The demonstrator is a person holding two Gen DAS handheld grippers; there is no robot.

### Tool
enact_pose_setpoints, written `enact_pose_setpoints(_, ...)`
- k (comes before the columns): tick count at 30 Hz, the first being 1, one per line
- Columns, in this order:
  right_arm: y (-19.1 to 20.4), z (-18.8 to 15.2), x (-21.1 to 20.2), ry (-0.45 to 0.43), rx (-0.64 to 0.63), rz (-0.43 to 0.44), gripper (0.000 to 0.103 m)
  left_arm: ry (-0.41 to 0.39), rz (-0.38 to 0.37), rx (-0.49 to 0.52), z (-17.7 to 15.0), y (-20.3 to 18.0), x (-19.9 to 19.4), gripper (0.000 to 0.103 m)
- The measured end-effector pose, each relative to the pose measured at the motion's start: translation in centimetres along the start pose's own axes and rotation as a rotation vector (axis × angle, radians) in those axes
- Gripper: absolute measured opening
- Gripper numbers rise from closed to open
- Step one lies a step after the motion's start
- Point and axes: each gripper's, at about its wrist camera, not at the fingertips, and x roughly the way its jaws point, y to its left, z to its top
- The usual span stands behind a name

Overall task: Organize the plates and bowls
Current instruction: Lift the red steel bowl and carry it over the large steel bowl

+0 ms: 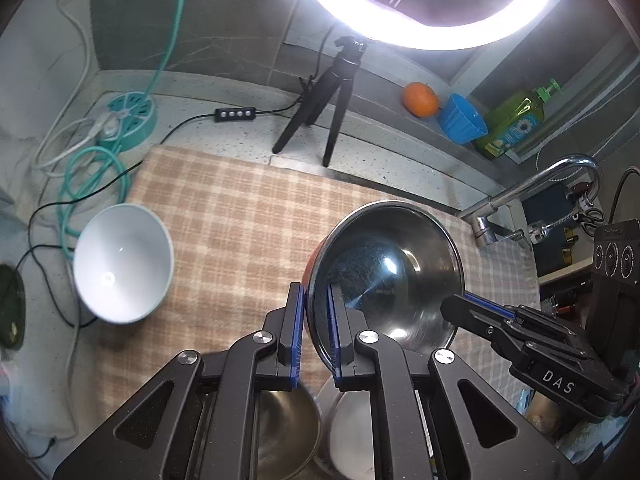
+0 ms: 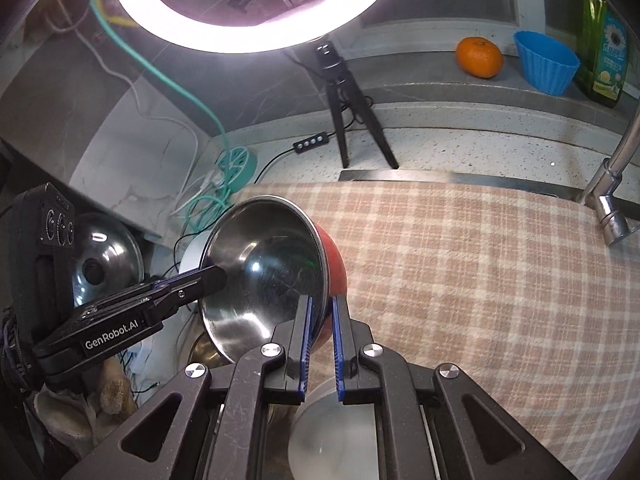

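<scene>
A steel bowl (image 1: 392,272) (image 2: 272,264) with a red outside hangs tilted above the checked cloth (image 1: 240,224) (image 2: 460,260). My left gripper (image 1: 316,292) is shut on its near rim. In the right wrist view that gripper (image 2: 216,276) bites the bowl's left edge. My right gripper (image 2: 322,304) is shut on the rim as well, reaching in from the right (image 1: 452,304). A white bowl (image 1: 124,264) lies tipped on the cloth's left edge. Under the fingers sit another steel bowl (image 1: 280,428) and a white bowl (image 1: 352,432) (image 2: 332,436).
A lit ring light (image 1: 424,20) on a black tripod (image 1: 320,104) stands behind the cloth. An orange (image 1: 420,98), a blue cup (image 1: 460,118) and a soap bottle (image 1: 516,120) line the ledge. The faucet (image 1: 532,196) is right, cables (image 1: 92,168) left, a pot lid (image 2: 104,260) beyond.
</scene>
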Motion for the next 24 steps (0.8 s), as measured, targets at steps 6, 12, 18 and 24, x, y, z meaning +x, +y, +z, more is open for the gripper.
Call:
enact_pose_setpoints(6, 2.2, -1.6, 1.0, 0.037, -0.033, 0.021, 0.009, -0.006, 0.020, -0.023, -1.6, 1.9, -1.6, 0.010)
enact_pose_setpoints(12, 4.1, -3.3, 2.5, 0.086, -0.063, 0.038, 0.009, -0.001, 0.038, -0.048, -3.7, 3.9, -2.5, 0.010)
enact_pose_setpoints(18, 5.4, -4.9, 4.4, 0.139, -0.084, 0.042, 0.009, 0.024, 0.063, -0.071, -5.7, 5.9, -2.4, 0.010)
enact_pose_setpoints(24, 6.2, -6.4, 6.3, 0.183, -0.106, 0.037, 0.009, 0.064, 0.079, -0.100, -7.6, 7.7, -1.4, 0.010)
